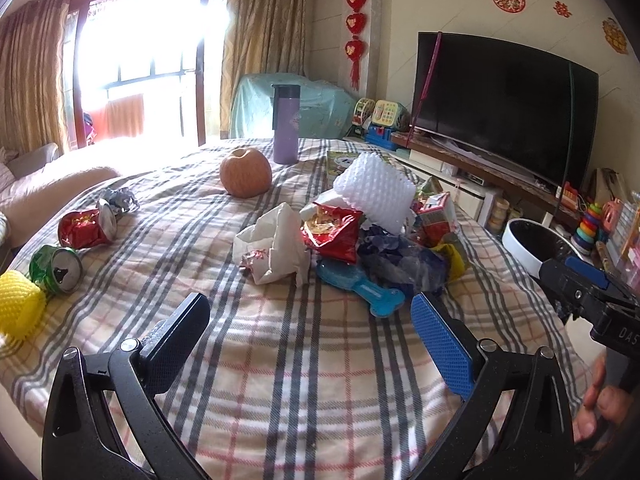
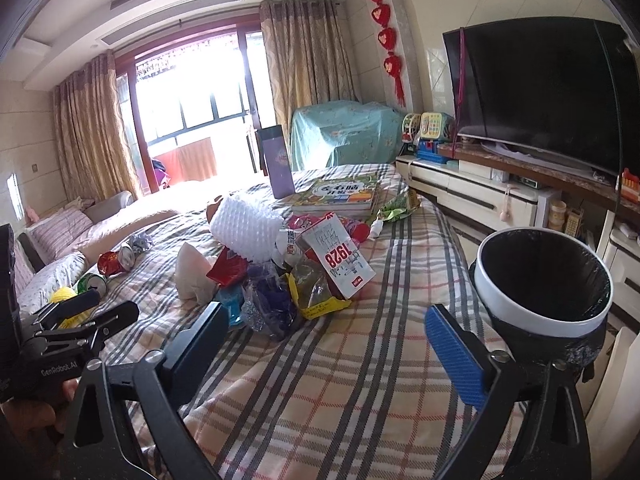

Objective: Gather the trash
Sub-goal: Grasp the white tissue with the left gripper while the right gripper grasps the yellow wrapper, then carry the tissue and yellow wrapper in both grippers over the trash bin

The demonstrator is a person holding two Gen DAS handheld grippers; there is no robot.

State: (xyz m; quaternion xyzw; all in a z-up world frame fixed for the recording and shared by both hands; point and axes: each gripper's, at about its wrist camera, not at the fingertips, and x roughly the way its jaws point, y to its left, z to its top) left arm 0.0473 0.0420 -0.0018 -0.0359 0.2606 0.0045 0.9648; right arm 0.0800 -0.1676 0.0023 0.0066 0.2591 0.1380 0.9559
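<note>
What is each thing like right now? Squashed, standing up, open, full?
Left gripper: open, holding nothing.
Right gripper: open, holding nothing.
Red can: lying on its side, dented.
Green can: on its side, crushed, tab opened.
Purple bottle: standing upright, lid on.
Trash bin: lined with a black bag; no trash visible inside.
White foam net: resting on top of the trash pile.
Apple: whole, sitting alone.

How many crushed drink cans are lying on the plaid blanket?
2. The red can lies at the blanket's left side near crumpled foil; the green can lies just in front of it, beside the yellow foam net. The trash pile could hide more.
</note>
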